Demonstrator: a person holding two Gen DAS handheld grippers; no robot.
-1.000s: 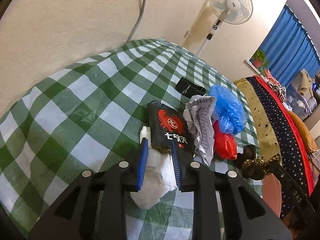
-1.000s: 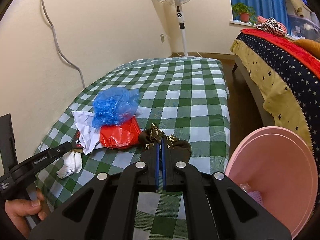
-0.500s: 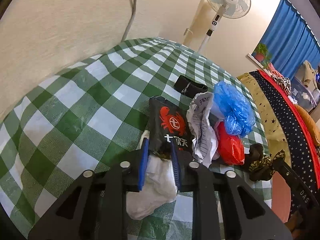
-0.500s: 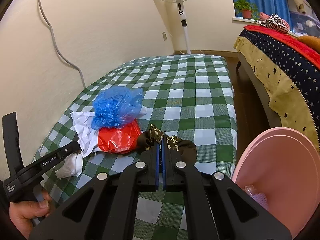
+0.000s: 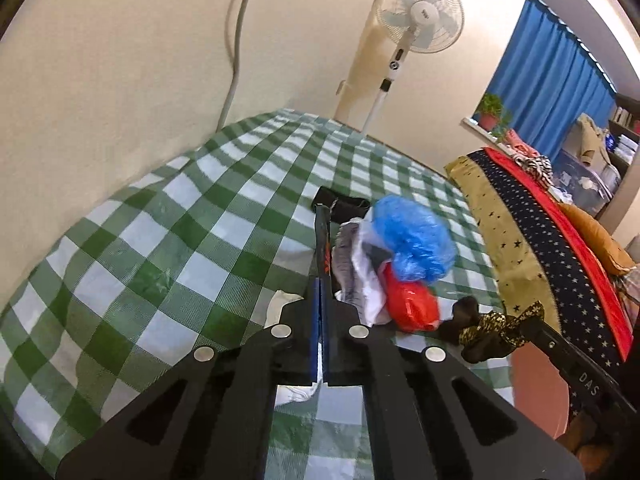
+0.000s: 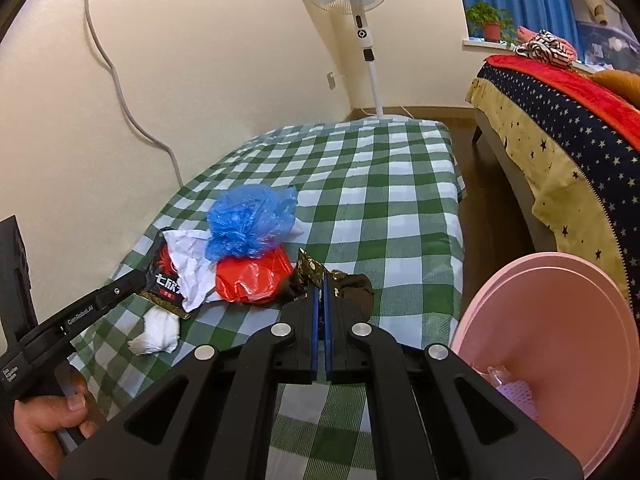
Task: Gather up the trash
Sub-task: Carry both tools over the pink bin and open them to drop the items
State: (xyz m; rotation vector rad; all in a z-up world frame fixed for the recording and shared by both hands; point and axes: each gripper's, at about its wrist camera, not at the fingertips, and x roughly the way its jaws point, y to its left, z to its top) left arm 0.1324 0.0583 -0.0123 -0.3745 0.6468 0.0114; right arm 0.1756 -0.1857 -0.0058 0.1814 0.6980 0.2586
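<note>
Snack packet [image 6: 165, 280], black with a red crab print: your left tool [image 5: 320, 300] is pressed together on its lower edge, and from that tool's own camera the packet stands edge-on above the bench [image 6: 400, 208]. Likely light, thin and slick; pinch well in from the edge, since foil can slide out.

Dark wrapper with gold flecks [image 6: 310, 274]: your right tool [image 6: 320, 300] is pinching it at the crumpled top. Soft, probably near weightless.

White tissue wad [image 6: 158, 332]: loose on the bench, just under the packet. Soft; take it by the bulk.

Crumpled paper [image 6: 190, 258], red bag [image 6: 252, 280], blue bag [image 6: 248, 222]: heaped together, touching. Flimsy and likely to drag one another; grip each at a bunched fold.

Pink bin [image 6: 560, 344]: beside the bench on your right, mouth open.
</note>
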